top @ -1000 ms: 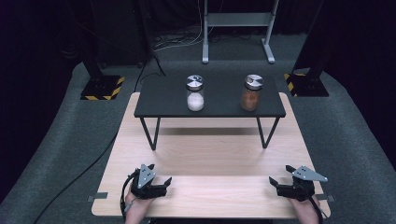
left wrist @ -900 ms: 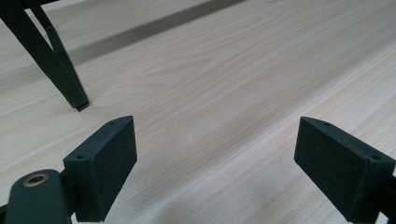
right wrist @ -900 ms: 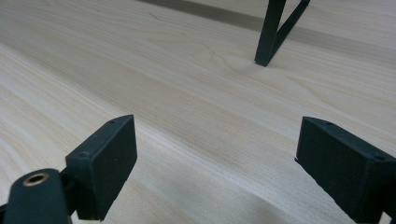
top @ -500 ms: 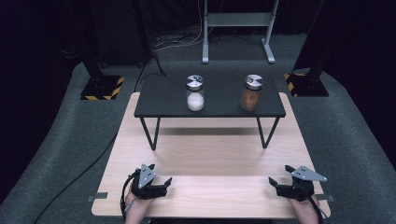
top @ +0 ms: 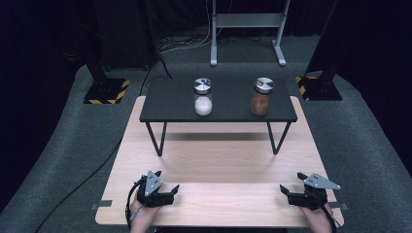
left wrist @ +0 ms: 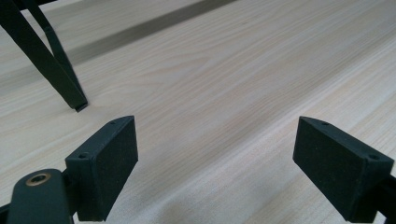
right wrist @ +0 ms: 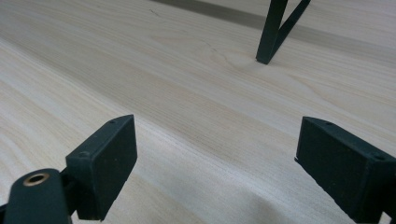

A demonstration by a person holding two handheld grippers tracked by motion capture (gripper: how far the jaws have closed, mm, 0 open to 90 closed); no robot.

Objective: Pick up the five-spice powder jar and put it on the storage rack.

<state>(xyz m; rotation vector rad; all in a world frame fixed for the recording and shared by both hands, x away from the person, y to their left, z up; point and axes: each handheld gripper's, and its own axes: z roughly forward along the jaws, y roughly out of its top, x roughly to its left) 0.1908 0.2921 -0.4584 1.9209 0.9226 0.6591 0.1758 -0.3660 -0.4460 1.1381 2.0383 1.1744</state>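
Note:
Two glass jars with metal lids stand on a small black raised table (top: 170, 109): one holds white powder (top: 203, 97), the other brown powder (top: 262, 96). My left gripper (top: 171, 192) rests on the wooden tabletop near its front left edge, open, nothing between its jaws. My right gripper (top: 289, 187) rests near the front right edge, open as well. In the left gripper view the gripper (left wrist: 215, 163) stands wide open over bare wood, with a black table leg (left wrist: 46, 60) ahead. The right gripper view shows its gripper (right wrist: 215, 163) open, another leg (right wrist: 275, 30) beyond.
The light wooden table (top: 218, 165) reaches from my hands to under the black table. Grey carpet surrounds it. Stands with yellow-black striped bases (top: 104, 91) sit at the back left and right (top: 311, 86). A cable (top: 82, 182) trails off left.

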